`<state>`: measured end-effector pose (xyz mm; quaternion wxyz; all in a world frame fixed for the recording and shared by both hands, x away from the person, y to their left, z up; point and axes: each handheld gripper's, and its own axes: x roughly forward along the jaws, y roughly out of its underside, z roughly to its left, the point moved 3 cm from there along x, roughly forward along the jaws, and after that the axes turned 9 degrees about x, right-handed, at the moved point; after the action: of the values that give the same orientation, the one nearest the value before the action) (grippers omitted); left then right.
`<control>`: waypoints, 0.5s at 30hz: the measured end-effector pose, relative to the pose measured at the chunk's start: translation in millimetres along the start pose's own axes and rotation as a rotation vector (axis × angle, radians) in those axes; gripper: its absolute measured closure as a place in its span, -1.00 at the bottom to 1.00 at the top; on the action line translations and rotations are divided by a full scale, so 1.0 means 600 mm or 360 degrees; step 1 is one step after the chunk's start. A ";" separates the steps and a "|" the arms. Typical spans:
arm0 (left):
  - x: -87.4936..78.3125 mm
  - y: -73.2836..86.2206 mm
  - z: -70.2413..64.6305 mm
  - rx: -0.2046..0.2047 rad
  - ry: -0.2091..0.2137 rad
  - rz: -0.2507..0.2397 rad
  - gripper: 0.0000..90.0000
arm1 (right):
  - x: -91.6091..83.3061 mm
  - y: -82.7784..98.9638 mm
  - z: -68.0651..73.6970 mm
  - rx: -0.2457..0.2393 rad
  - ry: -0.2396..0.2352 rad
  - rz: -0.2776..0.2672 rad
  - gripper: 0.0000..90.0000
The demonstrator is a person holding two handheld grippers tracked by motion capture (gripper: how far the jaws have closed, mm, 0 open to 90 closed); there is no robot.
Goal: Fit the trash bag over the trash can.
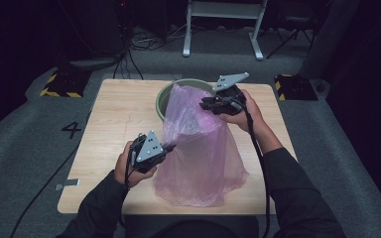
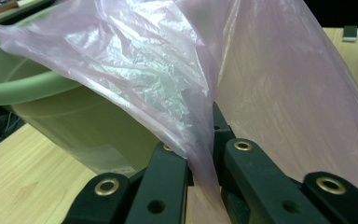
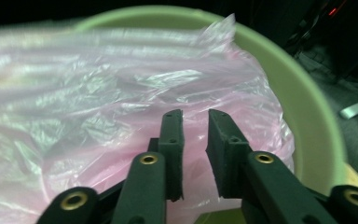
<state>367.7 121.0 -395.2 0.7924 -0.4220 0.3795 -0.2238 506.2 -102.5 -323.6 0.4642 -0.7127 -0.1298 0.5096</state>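
A thin pink plastic bag [image 1: 198, 153] hangs stretched between my two grippers, its top over a pale green bin [image 1: 166, 96] at the table's far middle. My left gripper [image 1: 171, 147] is shut on a bunched fold of the bag's near edge; in the left gripper view that fold [image 2: 200, 154] is pinched between the jaws of the left gripper [image 2: 200, 140], beside the bin's wall [image 2: 9, 84]. My right gripper [image 1: 206, 104] is at the bag's upper edge over the bin. In the right gripper view its jaws [image 3: 196, 116] stand a narrow gap apart, with the crumpled bag [image 3: 98, 116] behind them inside the bin's rim [image 3: 307, 116].
The wooden table [image 1: 114, 129] stands on grey carpet. Its left half is bare wood. The bag's lower part lies spread on the near middle of the table. Cables trail from both grippers toward the person. White table legs [image 1: 186, 34] stand on the floor behind.
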 end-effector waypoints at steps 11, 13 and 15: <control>-0.013 -0.012 0.019 -0.0037 -0.0053 -0.0051 0.96 | 0.030 0.001 0.000 0.0014 -0.0003 0.0198 0.29; -0.013 -0.012 0.023 -0.0047 -0.0061 -0.0055 0.96 | 0.026 0.000 -0.002 0.0039 0.0021 0.0156 0.12; -0.013 -0.012 0.027 -0.0060 -0.0070 -0.0056 0.96 | 0.017 -0.001 -0.005 0.0074 0.0042 0.0095 0.00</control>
<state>375.6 130.3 -380.0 0.7884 -0.4482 0.3586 -0.2212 513.6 -96.8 -329.1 0.4671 -0.7119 -0.0904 0.5165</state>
